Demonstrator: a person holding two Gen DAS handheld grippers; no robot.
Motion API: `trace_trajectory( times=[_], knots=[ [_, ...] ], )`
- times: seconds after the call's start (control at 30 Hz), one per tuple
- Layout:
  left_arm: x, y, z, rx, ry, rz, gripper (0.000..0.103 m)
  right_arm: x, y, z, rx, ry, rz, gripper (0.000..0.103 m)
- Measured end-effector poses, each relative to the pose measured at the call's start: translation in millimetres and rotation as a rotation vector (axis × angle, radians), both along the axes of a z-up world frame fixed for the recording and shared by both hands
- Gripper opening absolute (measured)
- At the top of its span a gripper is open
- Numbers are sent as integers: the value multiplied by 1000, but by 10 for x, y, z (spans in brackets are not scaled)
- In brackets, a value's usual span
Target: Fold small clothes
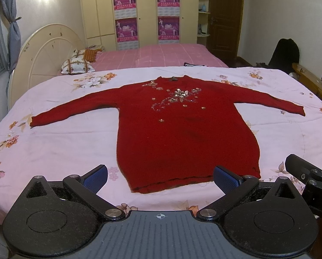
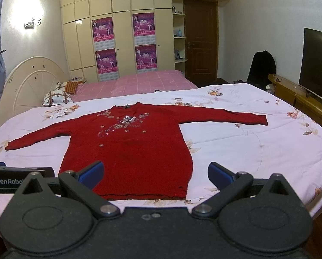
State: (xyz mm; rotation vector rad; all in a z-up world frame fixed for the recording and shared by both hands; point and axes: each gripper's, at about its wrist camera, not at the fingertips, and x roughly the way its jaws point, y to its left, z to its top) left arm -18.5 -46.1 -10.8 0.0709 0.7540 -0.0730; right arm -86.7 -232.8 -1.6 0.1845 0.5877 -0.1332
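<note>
From the left wrist view, the left tool [image 1: 161, 178] is hovering low over the near edge of the bed [image 1: 59, 142], its blue-padded fingers [image 1: 97, 178] standing wide apart and gripping nothing. A red sweater [image 1: 178, 133] is lying flat and face up on the floral quilt, both sleeves spread out sideways and the hem pointing toward the camera. The right finger is overlapping the hem's corner in the picture, so that small piece of cloth is being hidden; whether the pad is touching it is hard to say. At the right border, a black part of the right tool [image 1: 307, 174] is poking in, mostly cut off. Behind the quilt, a dark item on the pink bedspread [image 1: 161, 54] is half hidden and unreadable.

From the right wrist view, the right tool [image 2: 155, 176] is also hanging over the near edge, fingers [image 2: 91, 174] spread apart and empty. The sweater [image 2: 130, 151] is sitting left of centre here, its left finger covering a bit of the lower left hem. The sequin pattern on the chest is glinting but blurring into specks. At the left border, the left tool [image 2: 20, 176] is showing only as a black bar with a clipped label. A television [image 2: 318, 64] is being cut off on the right.
</note>
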Motion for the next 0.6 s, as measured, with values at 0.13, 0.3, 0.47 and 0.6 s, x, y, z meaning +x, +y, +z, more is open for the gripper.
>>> trace_trajectory(
  times=[0.13,0.3,0.47,0.6],
  knots=[
    [41,-21,-23,1,1,-1,103,34,-20,-9,1,-3,-14,102],
    [150,-37,-38,5,-4,6,103,102,-38,-23,5,-4,-23,102],
    [341,-39,-94,11,0,17,103,236,-59,-42,-16,-2,-30,102],
    [540,-39,-159,-3,7,15,103,387,-117,-78,-13,-14,-48,102]
  ],
)
